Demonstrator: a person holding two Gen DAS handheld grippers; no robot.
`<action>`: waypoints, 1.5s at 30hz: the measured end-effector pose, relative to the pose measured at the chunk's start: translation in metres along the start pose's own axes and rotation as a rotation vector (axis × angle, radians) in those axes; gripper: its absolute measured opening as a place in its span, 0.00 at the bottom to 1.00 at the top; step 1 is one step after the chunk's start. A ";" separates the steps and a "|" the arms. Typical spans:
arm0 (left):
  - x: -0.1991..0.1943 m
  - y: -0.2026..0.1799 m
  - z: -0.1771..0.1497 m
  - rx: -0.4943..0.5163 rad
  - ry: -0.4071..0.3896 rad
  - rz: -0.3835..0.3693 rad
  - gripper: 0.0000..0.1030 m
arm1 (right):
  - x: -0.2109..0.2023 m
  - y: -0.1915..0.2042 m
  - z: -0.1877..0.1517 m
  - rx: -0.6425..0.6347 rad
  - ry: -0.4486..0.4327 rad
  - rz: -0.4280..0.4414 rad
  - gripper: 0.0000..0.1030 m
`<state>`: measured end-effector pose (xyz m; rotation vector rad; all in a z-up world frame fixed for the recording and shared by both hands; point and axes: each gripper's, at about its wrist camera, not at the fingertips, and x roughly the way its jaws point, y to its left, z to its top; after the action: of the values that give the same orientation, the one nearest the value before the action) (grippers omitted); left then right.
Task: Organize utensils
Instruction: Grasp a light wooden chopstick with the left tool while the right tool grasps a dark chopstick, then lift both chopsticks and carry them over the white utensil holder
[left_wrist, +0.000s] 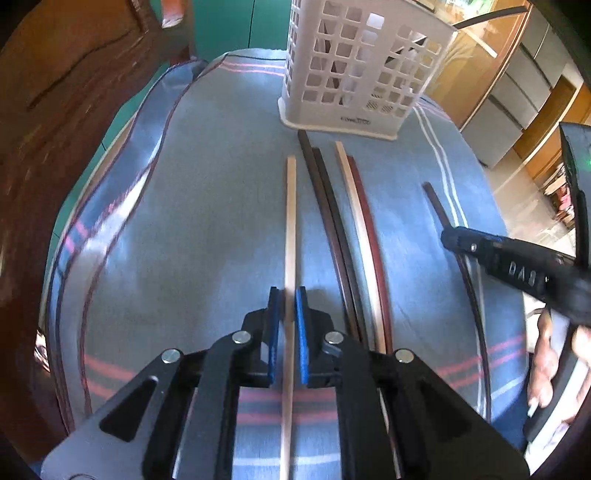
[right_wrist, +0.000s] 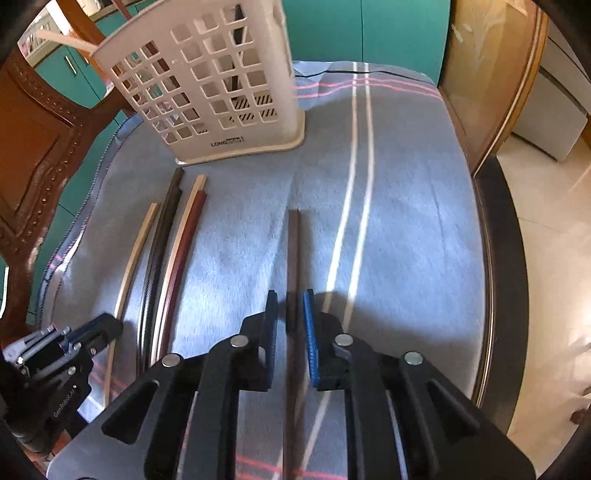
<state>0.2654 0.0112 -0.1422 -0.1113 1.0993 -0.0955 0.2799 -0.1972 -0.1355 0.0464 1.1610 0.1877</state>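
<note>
Pale chopstick (left_wrist: 290, 236) btwn narrow L fingers (left_wrist: 273, 325), dark chopstick (right_wrist: 293, 254) btwn narrow R fingers (right_wrist: 309, 332).

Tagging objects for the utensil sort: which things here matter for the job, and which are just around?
For the job:
- pale chopstick, between the left gripper fingers
- dark chopstick, between the right gripper fingers
- four more chopsticks
- white basket

Just around:
- blue cloth
- wooden chair
</note>
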 end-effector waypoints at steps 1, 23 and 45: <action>0.002 -0.001 0.005 0.007 0.001 0.009 0.10 | 0.003 0.005 0.003 -0.016 -0.008 -0.015 0.14; 0.023 -0.015 0.043 0.110 -0.024 0.160 0.29 | 0.024 0.031 0.034 -0.154 -0.080 -0.134 0.14; -0.030 -0.034 0.038 0.103 -0.132 0.056 0.07 | -0.041 0.018 0.022 -0.094 -0.207 0.071 0.07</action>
<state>0.2850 -0.0172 -0.0944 0.0055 0.9636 -0.0929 0.2821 -0.1849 -0.0872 0.0236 0.9442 0.2932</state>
